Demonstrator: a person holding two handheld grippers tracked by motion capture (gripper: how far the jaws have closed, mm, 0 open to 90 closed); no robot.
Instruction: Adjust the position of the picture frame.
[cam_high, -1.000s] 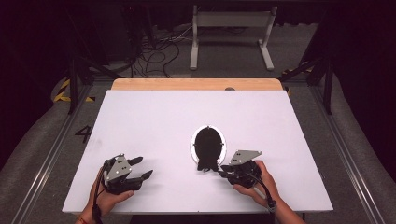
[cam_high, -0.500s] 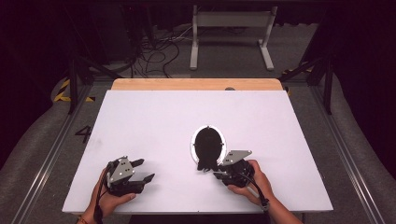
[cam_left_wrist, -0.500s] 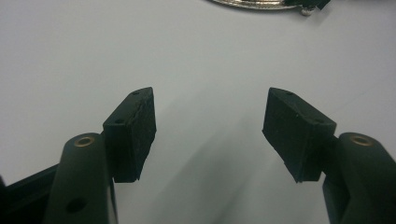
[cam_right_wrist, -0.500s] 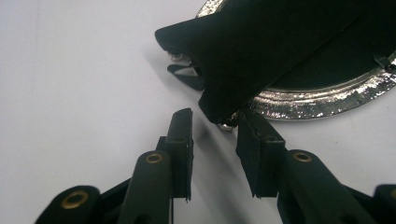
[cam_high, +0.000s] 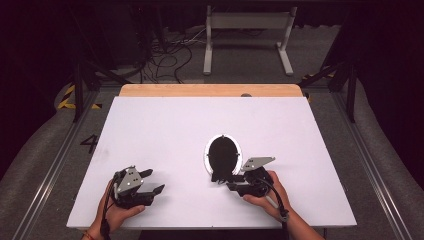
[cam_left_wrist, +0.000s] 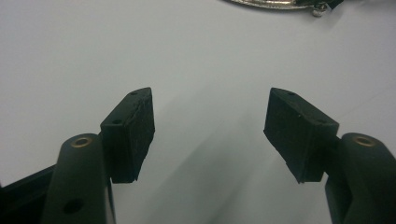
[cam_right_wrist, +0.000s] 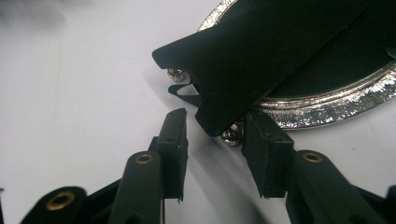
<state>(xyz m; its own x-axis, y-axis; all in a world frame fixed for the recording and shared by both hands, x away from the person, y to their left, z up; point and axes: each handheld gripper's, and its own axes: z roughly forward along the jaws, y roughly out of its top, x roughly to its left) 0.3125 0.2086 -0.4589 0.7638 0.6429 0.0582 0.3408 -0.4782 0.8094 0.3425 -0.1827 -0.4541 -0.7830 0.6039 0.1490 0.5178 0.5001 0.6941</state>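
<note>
Black oval object (cam_high: 222, 159) with a bright silver rim lies flat on the white worktop (cam_high: 165, 125), toward the near edge, right of centre. It looks like a framed mirror or picture lying face down, its black stand flap (cam_right_wrist: 261, 56) reaching out over the rim; I cannot be sure.

Right tongs (cam_high: 226, 183) sit at its near end. Their jaws have just been opening; the right gripper view shows the pads (cam_right_wrist: 173, 149) apart on either side of the flap's tip and a small metal knob (cam_right_wrist: 230, 136), pressing on neither.

Left tongs (cam_high: 153, 181) rest apart and empty over bare worktop, well clear to the left.

Judgement: release, or a re-grip. Keep the opening slow, back off along the jaw line, avoid snagging the flap or scraping the rim. Left tongs could steady the far rim if the piece slides.
</note>
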